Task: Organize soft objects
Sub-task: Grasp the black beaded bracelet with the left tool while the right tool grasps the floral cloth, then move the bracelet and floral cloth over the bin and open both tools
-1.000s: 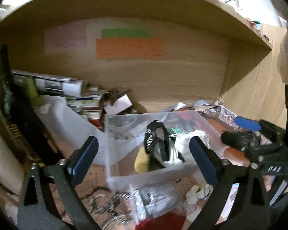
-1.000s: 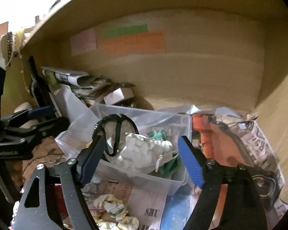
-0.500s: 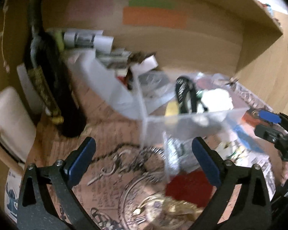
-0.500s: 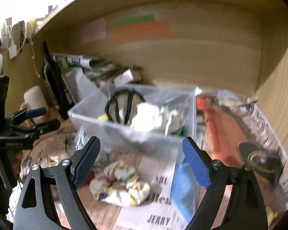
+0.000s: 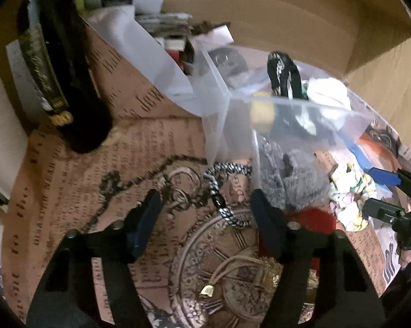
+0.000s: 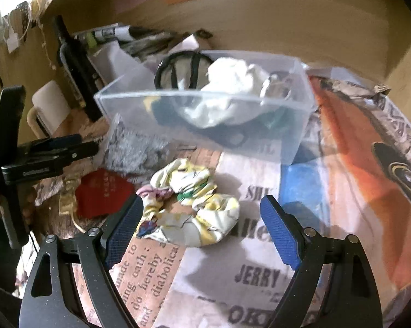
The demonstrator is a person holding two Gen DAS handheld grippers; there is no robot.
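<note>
A clear plastic bin (image 6: pixel 293 136) holds a white cloth (image 6: pixel 233 79), a black strap item (image 6: pixel 183 68) and other soft things; it also shows in the left wrist view (image 5: pixel 342 114). A yellow floral scrunchie (image 6: pixel 194 207) lies on the paper in front of the bin, between my open right gripper's (image 6: pixel 202 227) fingers. A grey fuzzy cloth (image 5: pixel 295 180) and a red pouch (image 5: pixel 315 218) lie by the bin. My left gripper (image 5: pixel 205 218) is open over a black-and-silver braided cord (image 5: pixel 222 188).
A dark bottle (image 5: pixel 60 82) stands at left, with a white mug (image 6: pixel 49 106) near it. Stacked papers and boxes (image 5: pixel 161 19) fill the back corner. Wooden walls close the back and right. A gold tassel charm (image 5: pixel 233 276) lies near the left gripper.
Both grippers have dropped and tilted toward the table. The right gripper now straddles the scrunchie. The left gripper has come down over the braided cord and its jaws have narrowed.
</note>
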